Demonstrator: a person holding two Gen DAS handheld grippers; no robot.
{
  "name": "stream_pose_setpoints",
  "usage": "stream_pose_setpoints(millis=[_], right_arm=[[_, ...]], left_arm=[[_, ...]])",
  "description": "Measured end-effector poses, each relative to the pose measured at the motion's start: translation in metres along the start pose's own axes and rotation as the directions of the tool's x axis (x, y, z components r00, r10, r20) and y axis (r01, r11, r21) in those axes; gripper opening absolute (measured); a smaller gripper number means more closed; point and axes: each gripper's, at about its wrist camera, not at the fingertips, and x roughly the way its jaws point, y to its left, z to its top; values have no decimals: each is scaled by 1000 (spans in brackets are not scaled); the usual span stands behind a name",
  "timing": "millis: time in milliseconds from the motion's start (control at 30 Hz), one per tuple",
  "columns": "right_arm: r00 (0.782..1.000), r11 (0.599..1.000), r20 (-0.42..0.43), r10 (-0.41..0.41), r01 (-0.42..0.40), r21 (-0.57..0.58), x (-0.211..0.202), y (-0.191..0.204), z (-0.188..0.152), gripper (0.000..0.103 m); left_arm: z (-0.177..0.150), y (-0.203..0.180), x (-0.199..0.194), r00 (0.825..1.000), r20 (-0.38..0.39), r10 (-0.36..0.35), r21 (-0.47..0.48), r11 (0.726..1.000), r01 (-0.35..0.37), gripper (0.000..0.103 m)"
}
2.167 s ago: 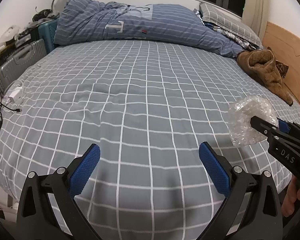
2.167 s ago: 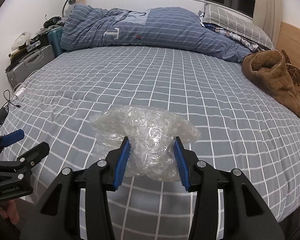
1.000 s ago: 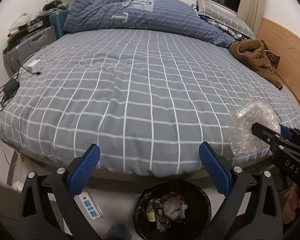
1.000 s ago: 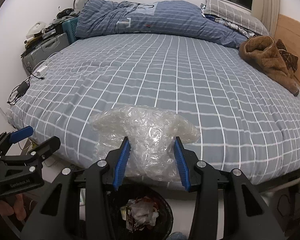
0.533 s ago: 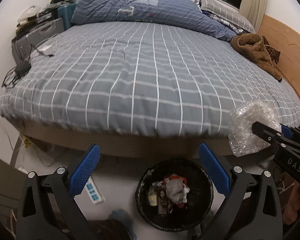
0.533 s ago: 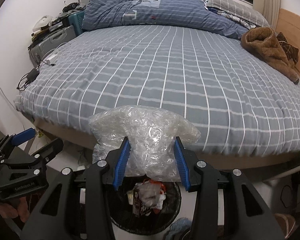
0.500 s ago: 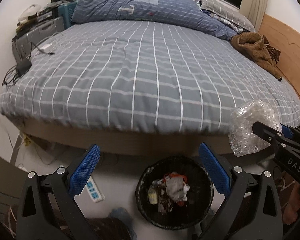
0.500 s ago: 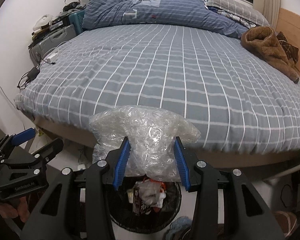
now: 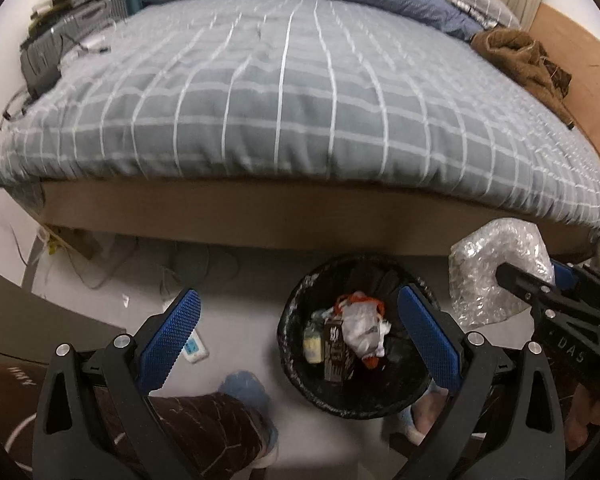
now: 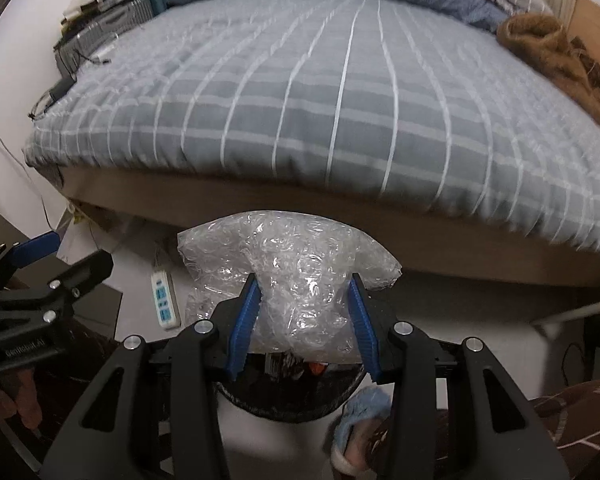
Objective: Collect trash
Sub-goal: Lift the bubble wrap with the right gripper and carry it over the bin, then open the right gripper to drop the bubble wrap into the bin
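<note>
The right gripper (image 10: 303, 322) is clamped on a crumpled wad of bubble wrap (image 10: 288, 276), held above the black trash bin (image 9: 300, 376) on the floor by the bed's foot; the left gripper (image 9: 298, 340) is spread wide and empty. Wrappers are already seen inside the bin. The drop is judged the step left. Beyond, no loose trash is made out on the checked bedspread (image 9: 292, 92).

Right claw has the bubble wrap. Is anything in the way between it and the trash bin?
Nothing visible blocks it. The bubble wrap is clamped in the right claw, with the black trash bin on the floor below. The bin's mouth is open and only partly filled. The left claw is open and empty.
</note>
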Motion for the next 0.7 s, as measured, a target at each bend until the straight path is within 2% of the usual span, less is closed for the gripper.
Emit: stream_pose_setpoints(millis=[267,500,700], right_arm=[[995,1000,-98,15,-14,20,46,0,1,44],[990,1000,-141,20,-18,12,74,9,4,48],[987,1000,-158,21,-23,-13,87,18,1,56]], left_arm=[[1,1,41,997,-80,21,18,1000,-20,97],[4,8,65,992,-122,26,6,1000,-25,97],[2,14,73,989,-141,35,-2,999,-36,97]])
